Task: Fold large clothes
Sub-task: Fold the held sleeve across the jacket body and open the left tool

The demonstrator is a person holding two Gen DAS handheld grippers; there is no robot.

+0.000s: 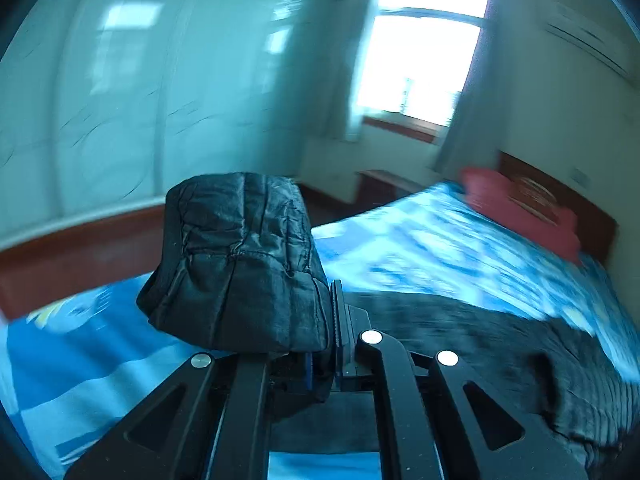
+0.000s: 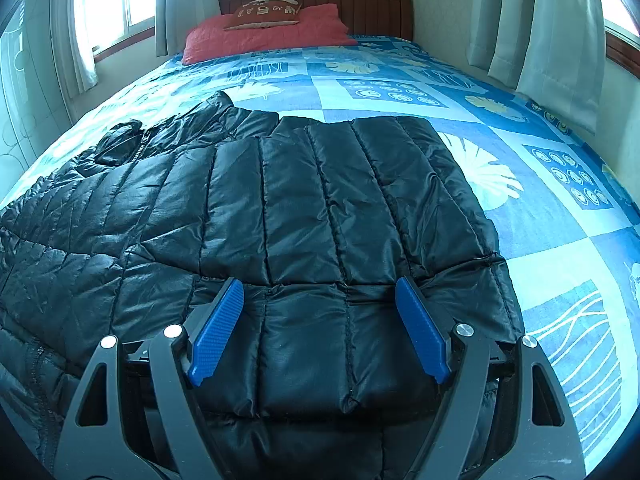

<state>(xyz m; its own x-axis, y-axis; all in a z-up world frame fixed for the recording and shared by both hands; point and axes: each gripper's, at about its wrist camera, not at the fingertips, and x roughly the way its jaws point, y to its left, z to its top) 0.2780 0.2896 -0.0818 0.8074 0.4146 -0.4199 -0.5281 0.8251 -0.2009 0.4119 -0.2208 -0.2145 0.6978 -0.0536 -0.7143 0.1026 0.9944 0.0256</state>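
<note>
While the left jaws pinch the black jacket [image 2: 304, 216], right jaws gape beside a red pillow [image 2: 268, 34].

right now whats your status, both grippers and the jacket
Left gripper shut on a black jacket cuff, lifted off the bed. Right gripper open, over the flat jacket body. Nothing in the way.

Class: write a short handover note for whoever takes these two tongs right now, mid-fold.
Left tongs: shut on a bunched black part of the jacket, lifted above the bed.
Right tongs: open, above the jacket's near edge, gripping nothing.
Jacket: spread across the blue bedspread, pillow beyond.
Done: one part picked up.
Left: fold it over, then fold the rest.
</note>
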